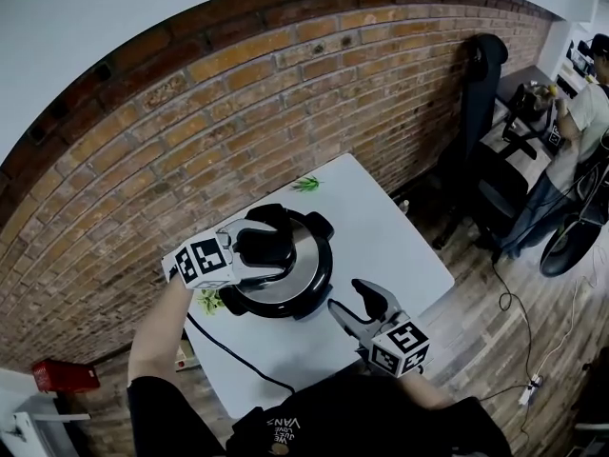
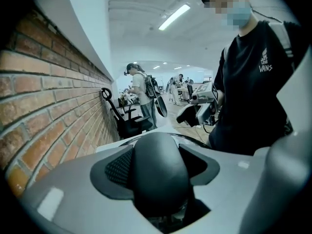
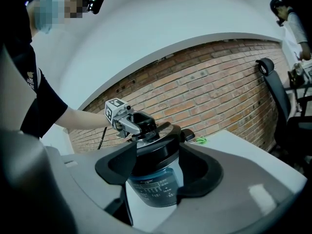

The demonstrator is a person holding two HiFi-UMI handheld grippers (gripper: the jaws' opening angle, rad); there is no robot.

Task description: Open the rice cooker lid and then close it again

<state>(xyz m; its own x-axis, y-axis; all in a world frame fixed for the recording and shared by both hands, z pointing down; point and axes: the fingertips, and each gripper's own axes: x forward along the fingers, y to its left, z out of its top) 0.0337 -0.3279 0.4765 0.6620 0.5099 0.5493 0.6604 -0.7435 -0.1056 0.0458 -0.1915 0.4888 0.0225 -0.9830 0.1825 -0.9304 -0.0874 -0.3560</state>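
Observation:
A black rice cooker (image 1: 285, 293) with a steel lid (image 1: 295, 265) stands on the white table (image 1: 400, 246). My left gripper (image 1: 259, 248) is shut on the lid's black handle (image 1: 266, 241); in the left gripper view the handle (image 2: 158, 172) fills the gap between the jaws. The lid (image 3: 163, 139) lies on the pot, about level. My right gripper (image 1: 348, 295) stands open just off the cooker's front right side, touching nothing. In the right gripper view the cooker's body (image 3: 153, 186) shows between the open jaws, with the left gripper (image 3: 140, 125) on top.
A brick wall runs behind the table. A green sprig (image 1: 306, 184) lies at the far edge. The black power cord (image 1: 228, 350) crosses the near left of the table. An office chair (image 1: 485, 160) and a person (image 1: 571, 150) are at the right.

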